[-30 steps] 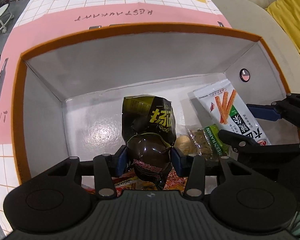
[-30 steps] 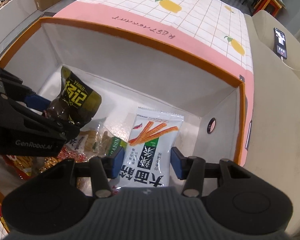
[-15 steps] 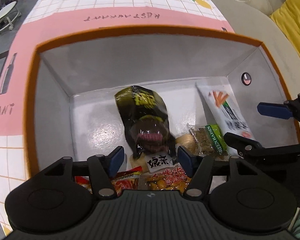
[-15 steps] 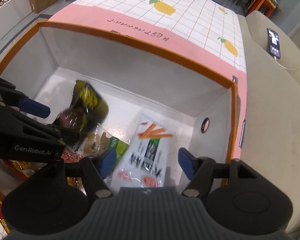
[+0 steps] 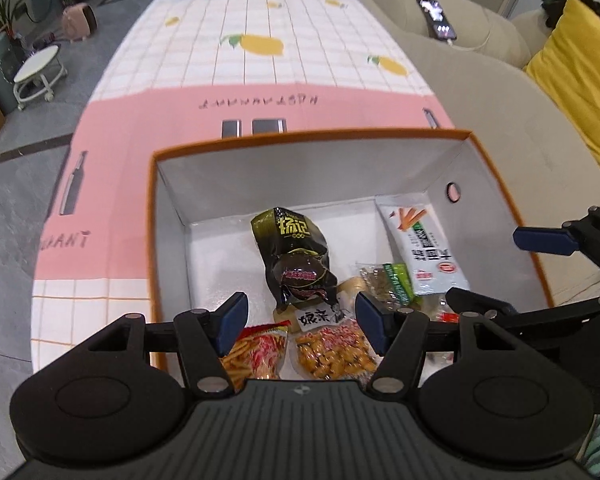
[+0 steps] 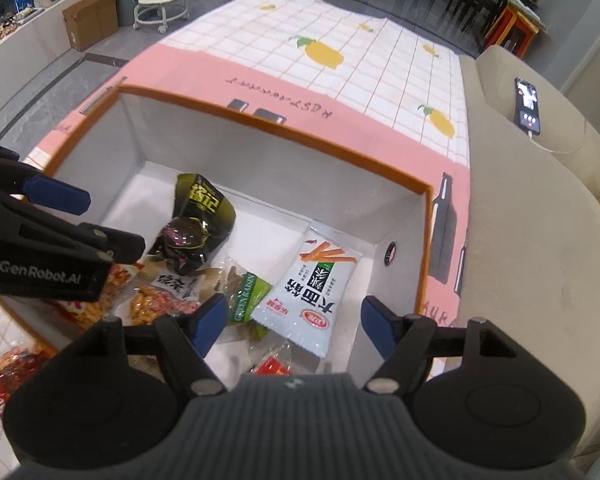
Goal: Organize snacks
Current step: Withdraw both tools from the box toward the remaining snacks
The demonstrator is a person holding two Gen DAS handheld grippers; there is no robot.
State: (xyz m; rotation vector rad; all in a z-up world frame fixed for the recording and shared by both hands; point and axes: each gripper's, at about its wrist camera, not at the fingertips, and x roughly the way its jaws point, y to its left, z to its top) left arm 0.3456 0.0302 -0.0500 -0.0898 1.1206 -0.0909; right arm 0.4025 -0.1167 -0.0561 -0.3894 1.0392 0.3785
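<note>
Both grippers hang over an orange-rimmed white box (image 5: 154, 240) set on a pink and lemon-print tablecloth (image 5: 140, 120). The left gripper (image 5: 298, 318) stands open with nothing between its pads. The right gripper (image 6: 292, 320) is opening, its pads clear of everything. In the box, a dark green packet (image 5: 296, 256) lies at frame centre, a white stick-snack packet (image 6: 310, 294) toward the right wall, and a green raisin packet (image 6: 246, 300) between them.

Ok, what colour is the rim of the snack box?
Orange; the box rim shows best in the right wrist view.
</note>
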